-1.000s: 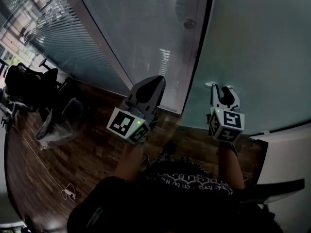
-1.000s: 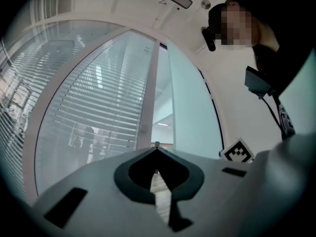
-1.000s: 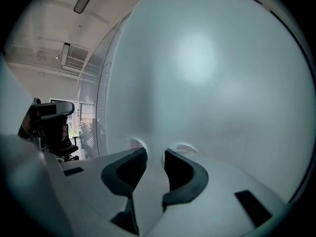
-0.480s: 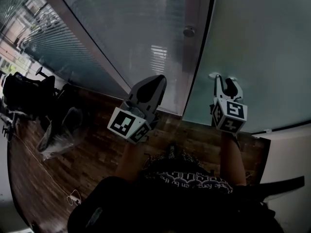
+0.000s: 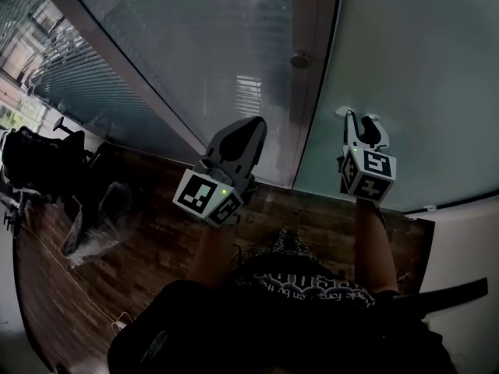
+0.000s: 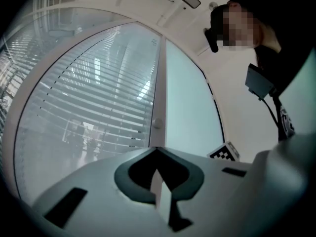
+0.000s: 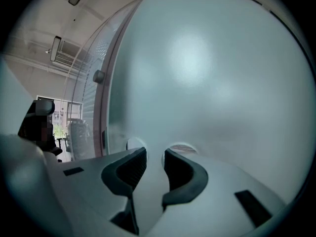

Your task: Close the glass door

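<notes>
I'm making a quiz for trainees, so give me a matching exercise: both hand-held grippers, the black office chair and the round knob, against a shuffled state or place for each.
1 left hand-held gripper
2 right hand-held gripper
3 black office chair
4 round knob

A jaws apart, tips at the glass door
B on the upright strip left of that door
C jaws together
D far left, on the wood floor

Pairs: 1-C, 2-A, 3-D, 4-B

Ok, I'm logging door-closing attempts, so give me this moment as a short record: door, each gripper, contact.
door: frosted glass door, its dark edge next to a post with a round knob
left gripper: jaws together, holding nothing, pointed toward the post
right gripper: jaws apart, nothing between them
contact: right gripper's tips seem to be against the door's glass
floor: dark wood floor
</notes>
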The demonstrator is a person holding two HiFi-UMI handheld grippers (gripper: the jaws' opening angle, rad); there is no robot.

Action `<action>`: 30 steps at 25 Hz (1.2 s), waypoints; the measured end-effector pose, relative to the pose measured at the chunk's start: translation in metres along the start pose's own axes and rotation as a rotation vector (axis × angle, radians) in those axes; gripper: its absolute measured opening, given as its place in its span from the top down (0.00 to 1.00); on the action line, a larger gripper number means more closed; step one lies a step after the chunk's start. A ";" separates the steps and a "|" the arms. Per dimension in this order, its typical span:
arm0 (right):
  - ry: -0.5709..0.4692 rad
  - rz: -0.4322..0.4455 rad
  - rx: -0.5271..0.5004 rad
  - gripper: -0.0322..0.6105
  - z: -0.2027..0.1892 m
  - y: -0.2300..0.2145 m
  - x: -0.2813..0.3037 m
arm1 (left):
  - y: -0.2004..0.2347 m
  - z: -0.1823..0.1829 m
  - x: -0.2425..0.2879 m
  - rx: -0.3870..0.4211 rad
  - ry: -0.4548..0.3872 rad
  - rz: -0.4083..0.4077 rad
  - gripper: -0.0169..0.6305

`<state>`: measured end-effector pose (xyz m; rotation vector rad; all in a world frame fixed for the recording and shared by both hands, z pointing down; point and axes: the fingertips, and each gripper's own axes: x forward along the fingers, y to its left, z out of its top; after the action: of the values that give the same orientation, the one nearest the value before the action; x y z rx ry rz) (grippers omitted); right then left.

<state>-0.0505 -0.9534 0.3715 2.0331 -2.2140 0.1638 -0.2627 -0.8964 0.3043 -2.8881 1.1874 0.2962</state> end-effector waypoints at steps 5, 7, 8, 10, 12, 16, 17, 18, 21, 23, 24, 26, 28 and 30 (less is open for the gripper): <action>0.000 -0.018 0.007 0.77 0.003 -0.002 0.007 | 0.010 0.005 0.001 -0.001 -0.011 0.009 0.97; 0.006 -0.026 0.012 0.77 0.005 -0.002 0.009 | 0.011 0.004 0.001 -0.003 -0.006 0.008 0.97; 0.007 -0.027 0.012 0.77 0.005 -0.002 0.011 | 0.011 0.002 0.001 -0.005 -0.003 0.006 0.97; 0.007 -0.027 0.010 0.77 0.004 -0.004 0.013 | 0.011 0.001 0.001 -0.008 0.002 0.003 0.97; 0.008 -0.030 0.011 0.77 0.003 -0.006 0.015 | 0.010 -0.001 0.001 -0.007 0.006 0.000 0.97; 0.011 -0.036 0.017 0.77 0.002 -0.009 0.020 | 0.012 -0.001 0.004 -0.008 0.006 -0.001 0.97; 0.013 -0.037 0.017 0.77 0.002 -0.009 0.022 | 0.012 0.000 0.004 -0.005 0.004 -0.004 0.97; 0.014 -0.037 0.017 0.77 0.003 -0.009 0.023 | 0.013 0.001 0.004 -0.003 0.004 -0.006 0.97; 0.014 -0.040 0.017 0.77 0.004 -0.009 0.023 | 0.014 0.001 0.007 -0.005 0.004 -0.011 0.97; 0.013 -0.038 0.017 0.77 0.004 -0.009 0.022 | 0.013 0.000 0.008 -0.008 0.004 -0.015 0.97; 0.012 -0.037 0.017 0.77 0.004 -0.009 0.022 | 0.013 0.000 0.009 -0.010 0.004 -0.017 0.97; 0.012 -0.038 0.017 0.77 0.004 -0.009 0.024 | 0.013 0.000 0.011 -0.013 0.004 -0.023 0.97; 0.011 -0.041 0.018 0.77 0.005 -0.008 0.024 | 0.012 -0.001 0.012 -0.017 0.005 -0.028 0.97; 0.009 -0.046 0.018 0.77 0.004 -0.008 0.024 | 0.011 -0.003 0.013 -0.022 0.005 -0.032 0.97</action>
<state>-0.0450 -0.9778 0.3714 2.0858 -2.1666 0.1884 -0.2611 -0.9135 0.3054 -2.9253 1.1453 0.3032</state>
